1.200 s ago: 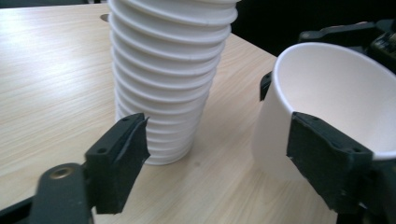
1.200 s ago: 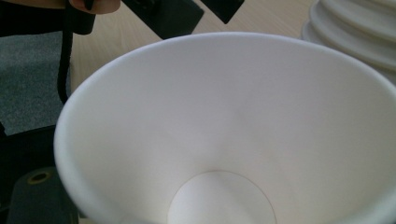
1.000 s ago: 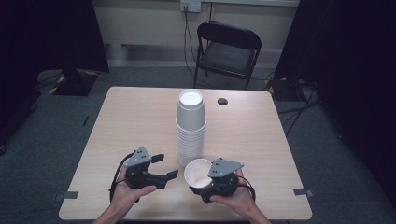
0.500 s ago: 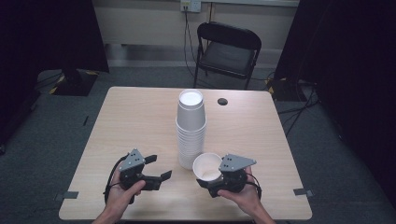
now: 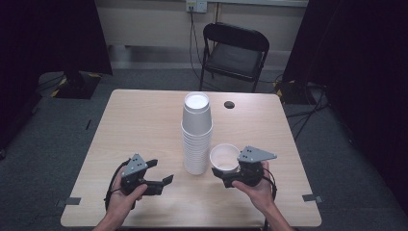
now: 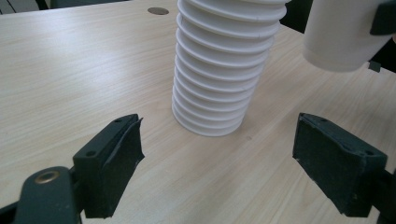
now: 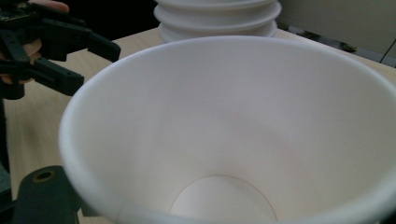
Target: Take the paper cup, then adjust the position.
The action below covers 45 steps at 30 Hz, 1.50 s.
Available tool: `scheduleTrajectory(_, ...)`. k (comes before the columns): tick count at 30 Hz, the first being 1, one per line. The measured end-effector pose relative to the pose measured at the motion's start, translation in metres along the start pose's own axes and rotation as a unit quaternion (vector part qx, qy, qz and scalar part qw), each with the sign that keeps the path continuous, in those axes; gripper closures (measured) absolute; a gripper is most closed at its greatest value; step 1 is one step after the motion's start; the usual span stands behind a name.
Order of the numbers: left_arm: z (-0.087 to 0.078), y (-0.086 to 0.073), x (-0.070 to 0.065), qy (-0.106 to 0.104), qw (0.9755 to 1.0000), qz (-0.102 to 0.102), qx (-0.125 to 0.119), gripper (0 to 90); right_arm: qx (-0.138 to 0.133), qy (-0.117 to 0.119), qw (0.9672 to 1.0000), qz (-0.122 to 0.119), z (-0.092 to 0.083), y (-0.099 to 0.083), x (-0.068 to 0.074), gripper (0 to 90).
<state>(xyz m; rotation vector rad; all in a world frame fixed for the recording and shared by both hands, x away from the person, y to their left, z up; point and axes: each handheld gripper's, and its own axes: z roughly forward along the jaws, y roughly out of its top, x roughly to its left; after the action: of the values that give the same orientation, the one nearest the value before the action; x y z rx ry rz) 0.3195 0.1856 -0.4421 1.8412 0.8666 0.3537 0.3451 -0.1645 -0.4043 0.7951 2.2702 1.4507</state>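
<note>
A single white paper cup (image 5: 225,157), mouth up and empty, sits clamped in the right tongs (image 5: 230,171), lifted off the bench just beside a tall stack of upside-down white cups (image 5: 196,134).

Left gripper (image 5: 161,179) fingers spread wide; right gripper (image 5: 230,177) fingers clamped.

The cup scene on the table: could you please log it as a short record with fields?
surface: wooden table
stack: white cups nested upside down, standing mid-table
held cup: single white cup, mouth up, off the table beside the stack
right gripper: jaws shut on the cup
left gripper: jaws wide open, holding nothing, facing the stack
other: black chair behind the table; small dark disc near the far edge
</note>
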Motion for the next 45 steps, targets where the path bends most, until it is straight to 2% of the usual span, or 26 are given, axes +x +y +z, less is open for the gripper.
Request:
scheduleTrajectory(4, 0.001, -0.001, 0.000, 0.004, 1.0000, 0.003, 0.005, 15.5, -0.009, -0.015, 0.9998, 0.003, -0.003, 0.004, -0.010, 14.1)
scheduleTrajectory(8, 0.001, -0.001, -0.001, 0.005, 0.9999, 0.011, 0.005, 15.5, -0.017, -0.030, 0.9993, 0.016, -0.004, 0.007, -0.021, 14.1)
scheduleTrajectory(14, 0.002, -0.002, -0.001, 0.009, 0.9998, 0.015, 0.009, 15.5, -0.009, -0.054, 0.9983, 0.022, 0.001, 0.007, -0.036, 14.2)
scheduleTrajectory(19, 0.005, -0.004, -0.001, 0.004, 0.9999, 0.007, 0.014, 15.6, -0.004, -0.067, 0.9972, 0.033, 0.007, 0.007, -0.048, 14.2)
scheduleTrajectory(23, 0.006, -0.005, -0.002, 0.003, 0.9998, 0.010, 0.018, 15.6, -0.005, -0.076, 0.9963, 0.039, 0.012, 0.007, -0.056, 14.3)
scheduleTrajectory(34, 0.006, -0.005, 0.001, 0.005, 0.9998, 0.003, 0.017, 15.7, 0.004, -0.114, 0.9920, 0.055, 0.026, 0.003, -0.079, 14.3)
scheduleTrajectory(42, 0.007, -0.007, 0.007, 0.007, 0.9998, -0.005, 0.018, 15.8, 0.012, -0.123, 0.9901, 0.066, 0.040, 0.001, -0.088, 14.3)
scheduleTrajectory(45, 0.006, -0.007, 0.008, 0.011, 0.9998, -0.008, 0.017, 15.9, 0.013, -0.127, 0.9887, 0.079, 0.047, -0.002, -0.094, 14.3)
